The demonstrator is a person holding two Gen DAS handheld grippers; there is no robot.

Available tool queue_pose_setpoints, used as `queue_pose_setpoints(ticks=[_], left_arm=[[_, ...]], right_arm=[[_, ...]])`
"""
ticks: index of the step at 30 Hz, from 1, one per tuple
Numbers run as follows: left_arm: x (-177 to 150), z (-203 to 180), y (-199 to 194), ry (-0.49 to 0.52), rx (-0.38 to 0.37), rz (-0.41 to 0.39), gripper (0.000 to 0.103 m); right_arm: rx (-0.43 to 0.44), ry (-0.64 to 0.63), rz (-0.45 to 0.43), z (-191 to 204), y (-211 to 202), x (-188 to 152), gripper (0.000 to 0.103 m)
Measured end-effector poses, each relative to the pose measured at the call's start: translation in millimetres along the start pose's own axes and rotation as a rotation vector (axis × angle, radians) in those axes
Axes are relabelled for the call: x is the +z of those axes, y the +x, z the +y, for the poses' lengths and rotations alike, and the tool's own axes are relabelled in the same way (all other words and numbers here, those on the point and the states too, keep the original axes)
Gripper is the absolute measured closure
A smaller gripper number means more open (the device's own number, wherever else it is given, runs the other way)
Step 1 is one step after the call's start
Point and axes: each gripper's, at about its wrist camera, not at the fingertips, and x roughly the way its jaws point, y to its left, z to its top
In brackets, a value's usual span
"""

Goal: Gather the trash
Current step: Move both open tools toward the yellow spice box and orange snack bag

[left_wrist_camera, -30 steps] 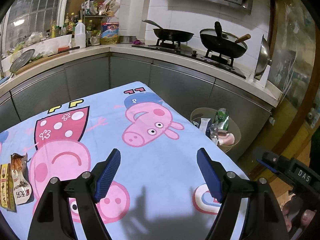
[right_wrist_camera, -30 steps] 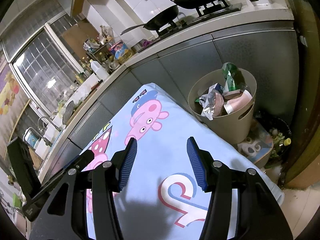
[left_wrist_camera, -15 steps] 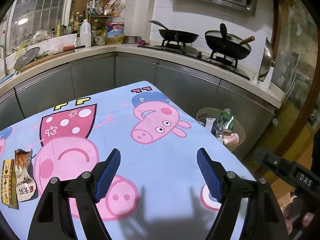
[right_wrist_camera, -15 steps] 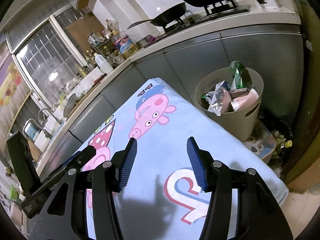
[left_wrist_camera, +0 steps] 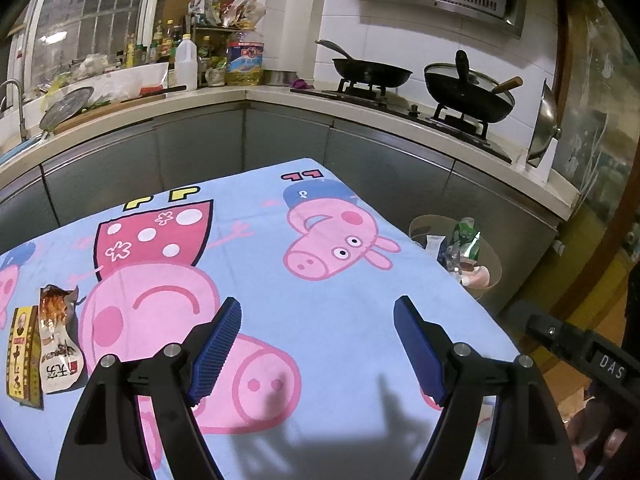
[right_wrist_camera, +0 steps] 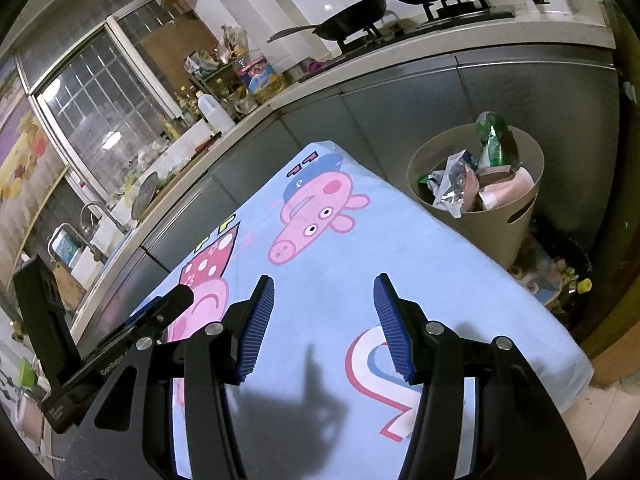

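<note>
Snack wrappers (left_wrist_camera: 52, 340), two in number, lie flat on the blue cartoon tablecloth (left_wrist_camera: 340, 312), well to the left of the left gripper (left_wrist_camera: 318, 344). Left gripper: blue pads spread wide, nothing between them, above the cloth. Right gripper (right_wrist_camera: 324, 320): pads likewise spread and empty. Beige trash bin (right_wrist_camera: 516, 224), filled with wrappers and cups, stands on the floor ahead and right of both grippers, beside the table edge.
</note>
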Motion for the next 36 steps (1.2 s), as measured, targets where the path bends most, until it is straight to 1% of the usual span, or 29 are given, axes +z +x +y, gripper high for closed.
queue_pose_setpoints(ticks=[8, 16, 24, 27, 31, 34, 36], left_arm=[[-9, 19, -9, -0.034, 0.023, 0.002, 0.025], [-19, 43, -26, -0.063, 0.071, -0.002, 0.023], [-27, 58, -35, -0.101, 0.093, -0.006, 0.023], [-29, 64, -32, -0.137, 0.086, 0.005, 0.023], [-32, 71, -27, -0.198, 0.048, 0.021, 0.023], [-36, 76, -23, -0.25, 0.037, 0.031, 0.023], [-37, 79, -22, -0.266, 0.045, 0.033, 0.023]], right_arm=[[0.023, -0.022, 0.033, 16, 8, -10, 0.051], [0.066, -0.055, 0.061, 40, 15, -20, 0.051], [0.095, -0.084, 0.076, 51, 18, -20, 0.051], [0.102, -0.093, 0.097, 53, 21, -23, 0.051], [0.103, -0.106, 0.111, 52, 26, -22, 0.051], [0.111, -0.098, 0.119, 49, 32, -21, 0.051], [0.119, -0.089, 0.129, 47, 37, -21, 0.051]])
